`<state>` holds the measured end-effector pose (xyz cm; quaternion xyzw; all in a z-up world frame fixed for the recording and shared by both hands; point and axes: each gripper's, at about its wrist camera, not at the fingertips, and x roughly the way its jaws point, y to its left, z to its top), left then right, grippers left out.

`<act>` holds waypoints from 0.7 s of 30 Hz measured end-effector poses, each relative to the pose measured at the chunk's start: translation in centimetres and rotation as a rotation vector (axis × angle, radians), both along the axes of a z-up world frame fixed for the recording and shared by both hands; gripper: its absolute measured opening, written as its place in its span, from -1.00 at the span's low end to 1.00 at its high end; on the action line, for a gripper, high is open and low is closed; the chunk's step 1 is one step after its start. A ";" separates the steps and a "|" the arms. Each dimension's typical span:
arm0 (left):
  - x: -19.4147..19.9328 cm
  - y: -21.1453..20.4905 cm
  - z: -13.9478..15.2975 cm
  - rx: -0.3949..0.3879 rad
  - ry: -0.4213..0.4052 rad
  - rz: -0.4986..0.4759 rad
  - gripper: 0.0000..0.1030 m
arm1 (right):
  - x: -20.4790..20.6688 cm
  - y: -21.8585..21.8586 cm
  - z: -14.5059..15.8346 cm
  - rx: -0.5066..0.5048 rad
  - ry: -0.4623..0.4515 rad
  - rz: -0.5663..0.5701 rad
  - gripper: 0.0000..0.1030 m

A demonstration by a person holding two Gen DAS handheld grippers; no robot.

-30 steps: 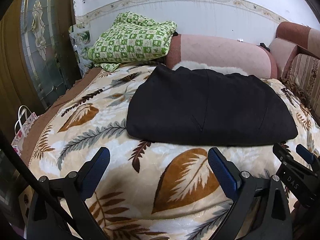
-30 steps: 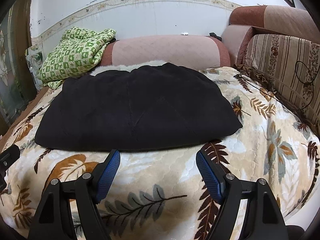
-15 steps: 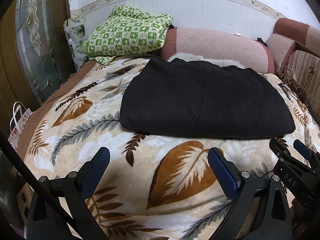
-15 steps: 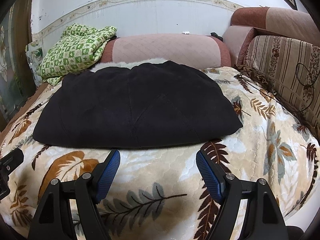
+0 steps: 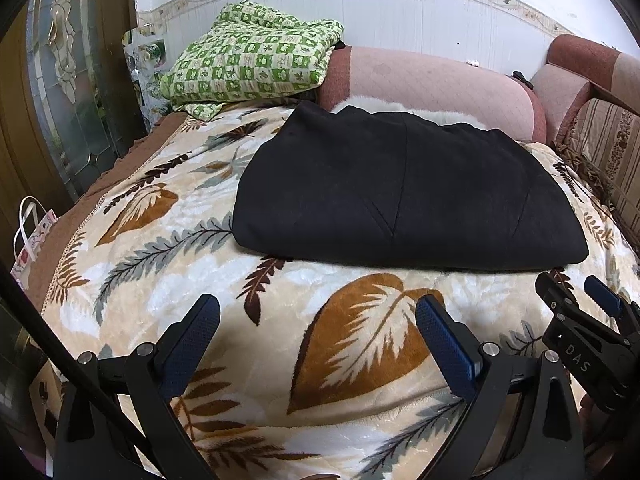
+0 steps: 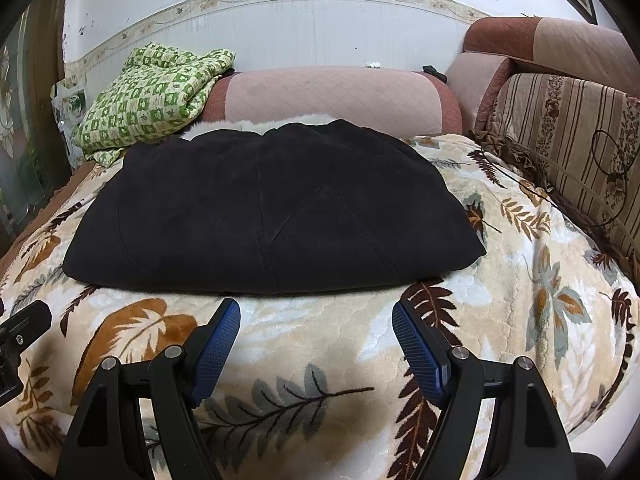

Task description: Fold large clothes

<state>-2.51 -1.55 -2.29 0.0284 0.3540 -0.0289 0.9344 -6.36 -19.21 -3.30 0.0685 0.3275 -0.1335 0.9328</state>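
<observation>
- Hovering with jaws spread wide and empty: left gripper (image 5: pixel 318 318), blue ribbed pads over a brown leaf print, nothing between them.
- Hovering likewise: right gripper (image 6: pixel 316 322), jaws wide and empty, tips just short of the dark cloth's near edge.
- Showing at the lower right of the left view, the right gripper's black frame, so both tools side by side at the bed's near side.
- Lying straight ahead of both grippers, beyond the tips: black garment (image 6: pixel 272 208), already folded into a broad, flat bundle on the leaf-patterned blanket (image 5: pixel 168 248).
- Running left to right across both views: the bundle's long axis, with its near folded edge facing the grippers.
- Sitting nearer the right gripper, by the look of it; left gripper farther back from the edge and toward the bundle's left end.
- Peeking out behind the bundle: something white and fluffy (image 6: pixel 256 124), kind unclear.
- Resting farther back: green checked quilt (image 5: pixel 256 60) on the pink padded headboard roll (image 6: pixel 340 96).
</observation>
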 end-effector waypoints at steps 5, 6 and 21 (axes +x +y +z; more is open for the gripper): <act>0.1 0.0 0.0 0.000 0.001 0.001 0.90 | 0.1 0.0 -0.1 -0.002 0.005 0.000 0.60; 0.1 0.0 -0.1 0.000 0.001 0.001 0.90 | 0.1 0.0 -0.1 -0.002 0.005 0.000 0.60; 0.3 -0.1 -0.9 -0.009 0.030 -0.006 0.90 | 0.1 0.0 -0.2 -0.009 0.008 0.003 0.60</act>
